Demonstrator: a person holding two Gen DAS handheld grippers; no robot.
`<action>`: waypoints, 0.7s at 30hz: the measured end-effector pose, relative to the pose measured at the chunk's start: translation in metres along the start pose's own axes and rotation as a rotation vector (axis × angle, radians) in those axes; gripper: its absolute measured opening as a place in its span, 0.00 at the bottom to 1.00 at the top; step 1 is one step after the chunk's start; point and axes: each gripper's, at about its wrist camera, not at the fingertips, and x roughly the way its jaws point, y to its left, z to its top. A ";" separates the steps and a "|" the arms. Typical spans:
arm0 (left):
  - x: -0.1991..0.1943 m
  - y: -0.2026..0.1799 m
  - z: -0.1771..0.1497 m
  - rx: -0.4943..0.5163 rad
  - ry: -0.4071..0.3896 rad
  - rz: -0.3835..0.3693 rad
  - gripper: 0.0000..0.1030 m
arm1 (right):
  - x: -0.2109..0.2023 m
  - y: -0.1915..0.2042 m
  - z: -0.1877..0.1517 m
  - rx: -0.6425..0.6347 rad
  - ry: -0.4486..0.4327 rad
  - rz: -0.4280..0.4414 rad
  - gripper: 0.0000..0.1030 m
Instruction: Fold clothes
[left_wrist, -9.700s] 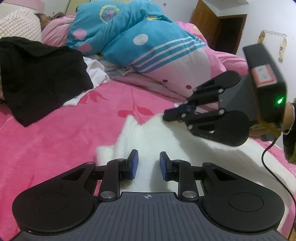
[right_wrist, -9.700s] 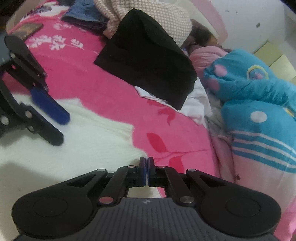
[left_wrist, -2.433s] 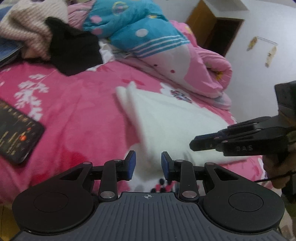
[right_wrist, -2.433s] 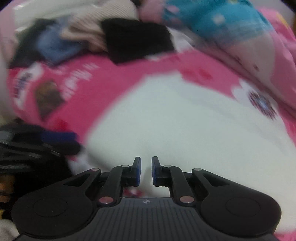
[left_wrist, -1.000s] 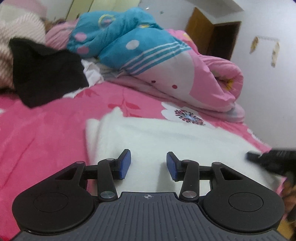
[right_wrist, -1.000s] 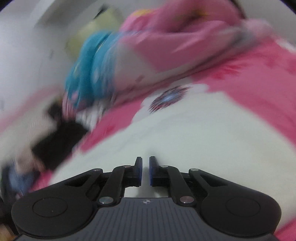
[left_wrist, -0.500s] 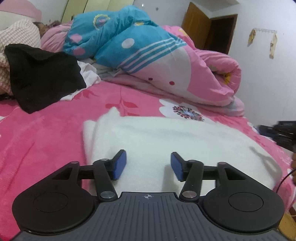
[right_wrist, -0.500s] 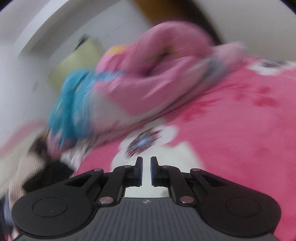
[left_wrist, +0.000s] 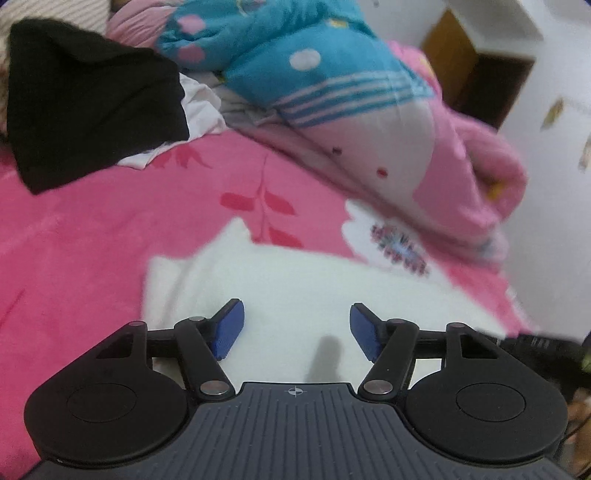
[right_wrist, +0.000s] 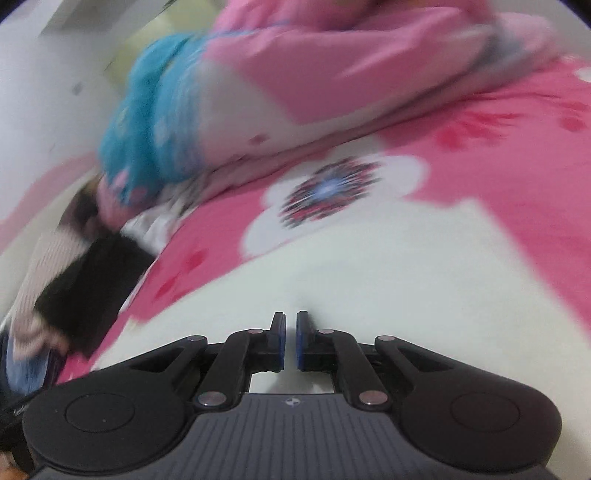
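Grippers over white garment (left_wrist: 295, 288) on the pink bedspread (left_wrist: 92, 236).
Left gripper (left_wrist: 295, 328) hangs above the garment, jaws opening with nothing pinched between them. Right gripper (right_wrist: 290, 341) has its pads pressed nearly together over the same cloth (right_wrist: 388, 280). Black clothing (left_wrist: 88, 103) lies at ten o'clock, blue-and-pink quilt (left_wrist: 332, 85) at one.

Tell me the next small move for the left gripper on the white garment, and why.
Probably ease the left gripper down onto the white garment's near edge and close. Its fingers are opening with nothing pinched, above the flat cloth on the pink bedspread; the right gripper is shut, so no corner looks gripped.
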 end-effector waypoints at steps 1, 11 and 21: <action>-0.001 0.002 -0.001 -0.004 -0.005 -0.005 0.63 | -0.006 -0.010 0.002 0.013 -0.021 -0.027 0.03; -0.002 0.005 -0.003 -0.003 -0.043 -0.020 0.63 | -0.031 0.005 0.021 -0.082 -0.120 -0.176 0.08; -0.003 0.005 -0.007 0.016 -0.051 -0.033 0.64 | 0.062 0.017 0.028 0.029 0.155 0.055 0.09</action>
